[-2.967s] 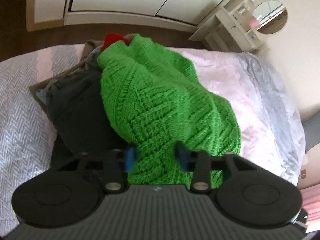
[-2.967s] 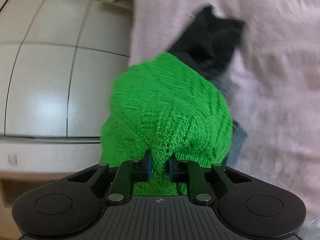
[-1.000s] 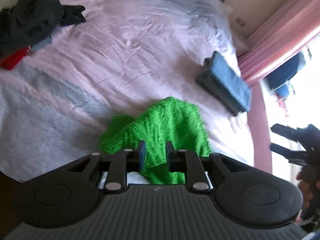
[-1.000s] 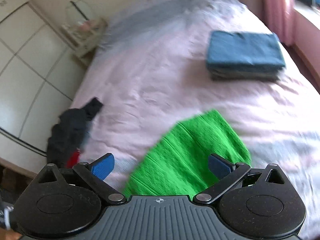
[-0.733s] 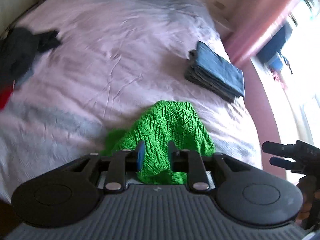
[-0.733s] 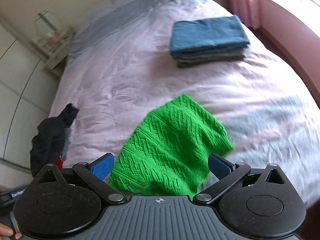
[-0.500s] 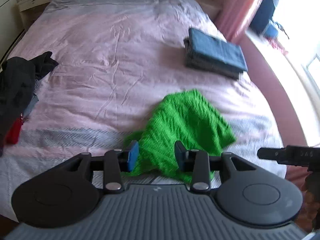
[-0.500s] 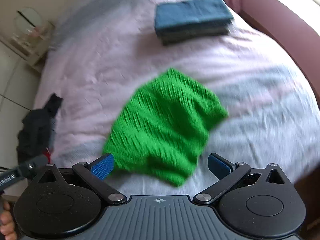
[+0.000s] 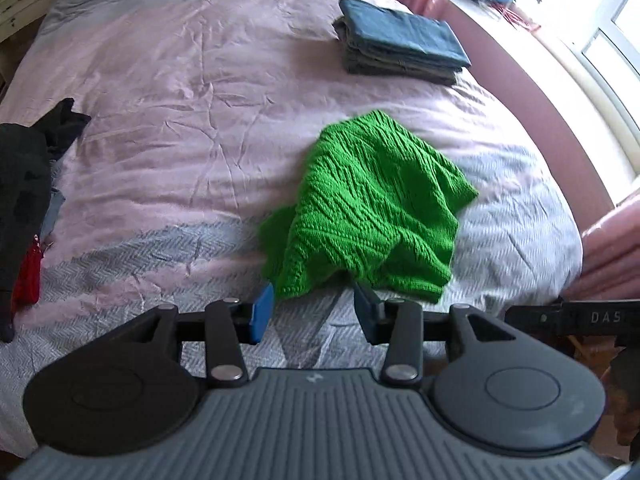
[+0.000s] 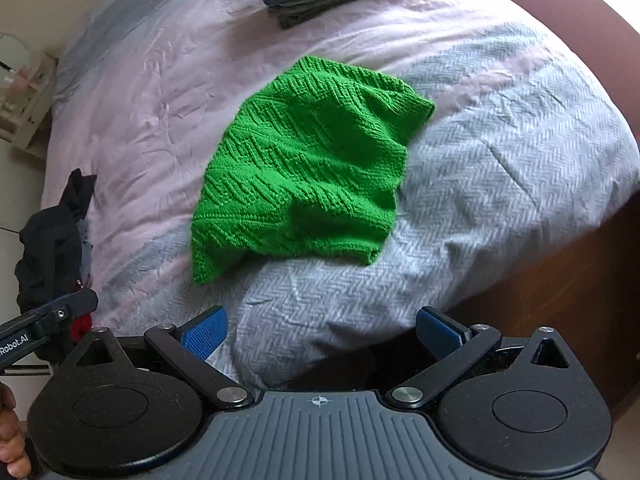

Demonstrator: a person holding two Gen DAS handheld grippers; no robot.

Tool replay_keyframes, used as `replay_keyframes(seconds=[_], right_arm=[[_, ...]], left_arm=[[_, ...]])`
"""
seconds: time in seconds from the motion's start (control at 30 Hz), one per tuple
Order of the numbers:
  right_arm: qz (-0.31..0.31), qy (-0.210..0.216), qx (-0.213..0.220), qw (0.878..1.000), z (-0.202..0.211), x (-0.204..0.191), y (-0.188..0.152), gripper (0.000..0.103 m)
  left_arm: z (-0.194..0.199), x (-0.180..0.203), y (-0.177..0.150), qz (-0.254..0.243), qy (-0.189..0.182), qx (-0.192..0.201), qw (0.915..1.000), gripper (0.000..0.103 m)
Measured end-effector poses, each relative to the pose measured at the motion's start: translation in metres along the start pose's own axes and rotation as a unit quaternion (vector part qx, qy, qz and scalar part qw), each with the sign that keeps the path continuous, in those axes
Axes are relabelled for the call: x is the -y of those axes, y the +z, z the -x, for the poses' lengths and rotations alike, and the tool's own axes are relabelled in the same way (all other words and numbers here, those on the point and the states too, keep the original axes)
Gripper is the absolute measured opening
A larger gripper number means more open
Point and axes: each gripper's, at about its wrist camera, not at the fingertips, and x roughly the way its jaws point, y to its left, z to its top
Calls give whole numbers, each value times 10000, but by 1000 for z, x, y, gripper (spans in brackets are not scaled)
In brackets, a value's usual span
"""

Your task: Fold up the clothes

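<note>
Green knitted wool fills the middle of both wrist views: a green sweater [image 9: 372, 208] is seen lying rumpled on a pink and grey bedspread [image 9: 168, 80], near the foot edge of the bed. It is bunched and creased, not laid flat and not folded. At the upper right of the left view a stack of folded blue clothes [image 9: 400, 42] is shown, well apart from the sweater. At the left edge of the frame a dark heap of clothes [image 9: 28, 176] is seen, with something red [image 9: 26, 276] beneath it.

The left gripper [image 9: 314, 312] is held released, its blue pads spread with nothing between them, just short of the sweater's near hem. The right gripper [image 10: 320, 330] is spread wide and empty, lower in its frame.

The sweater is judged ready to be spread out. For that, two separated points on its edge would have to be pinched and drawn apart until the knit lies smooth.
</note>
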Motion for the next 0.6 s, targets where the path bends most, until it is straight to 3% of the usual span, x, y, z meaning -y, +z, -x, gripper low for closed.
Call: replay_keyframes(seconds=[0.3, 0.6], right_arm=[[-89, -174, 47, 9998, 5, 14, 2, 103], [161, -80, 15, 9998, 4, 51, 59, 103]], left_arm=[[-11, 10, 2, -50, -91, -81, 9999, 40], [-29, 39, 19, 234, 89, -72, 9997, 41]])
